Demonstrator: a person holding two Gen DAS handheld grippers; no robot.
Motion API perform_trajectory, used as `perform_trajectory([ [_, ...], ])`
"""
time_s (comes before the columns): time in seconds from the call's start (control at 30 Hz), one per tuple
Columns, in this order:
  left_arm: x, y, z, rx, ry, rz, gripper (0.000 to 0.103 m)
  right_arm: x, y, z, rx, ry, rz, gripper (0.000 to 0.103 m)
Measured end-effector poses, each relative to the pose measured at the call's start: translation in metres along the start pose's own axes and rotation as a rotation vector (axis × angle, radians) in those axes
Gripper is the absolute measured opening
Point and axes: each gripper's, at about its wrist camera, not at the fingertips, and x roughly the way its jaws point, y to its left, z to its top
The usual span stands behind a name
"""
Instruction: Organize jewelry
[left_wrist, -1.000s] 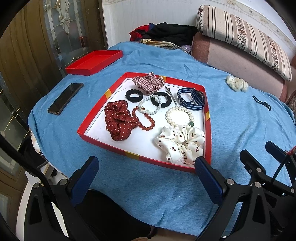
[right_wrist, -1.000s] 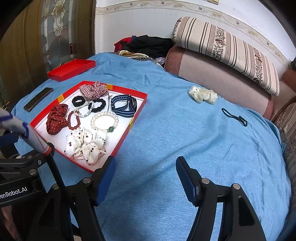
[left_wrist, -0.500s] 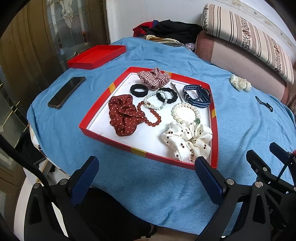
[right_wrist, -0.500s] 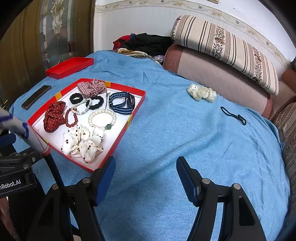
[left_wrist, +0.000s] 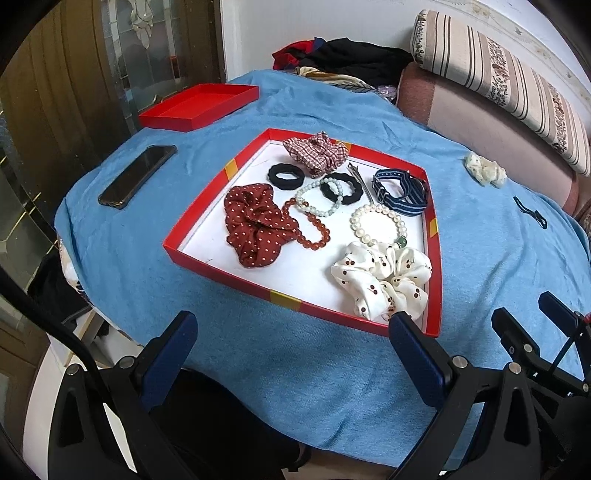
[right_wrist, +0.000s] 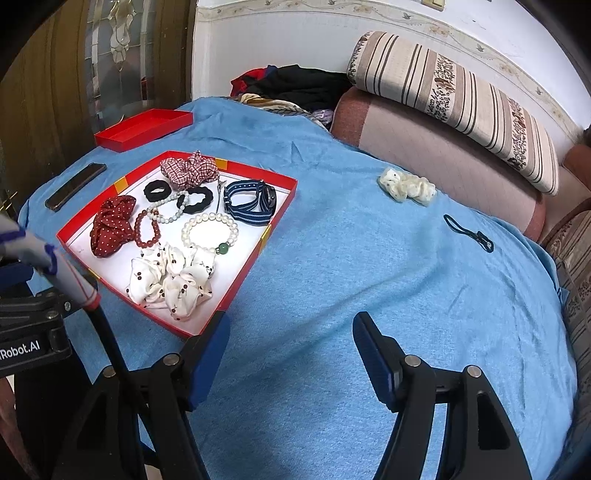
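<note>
Both grippers, left (left_wrist: 286, 341) and right (right_wrist: 290, 343), I hold wide open and empty before the shallow red cardboard tray (left_wrist: 207, 218) on the blue-covered desk (right_wrist: 351, 280). I should approach one piece slowly from above. Inside I count three scrunchies, two black hair ties, three bead bracelets, one striped watch strap (left_wrist: 400, 192); a cream scrunchie (right_wrist: 406, 188) lies outside, well apart.

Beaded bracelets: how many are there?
3, all in the red tray: a red-brown one, a pale green one overlapping it, and a white pearl one.
</note>
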Motion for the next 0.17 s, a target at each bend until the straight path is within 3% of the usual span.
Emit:
perform_trajectory([
  [0.17, -0.0047, -0.0023, 0.0007, 0.007, -0.014, 0.024, 0.103, -0.001, -0.0022, -0.0016, 0.006, 0.0, 0.008, 0.075],
])
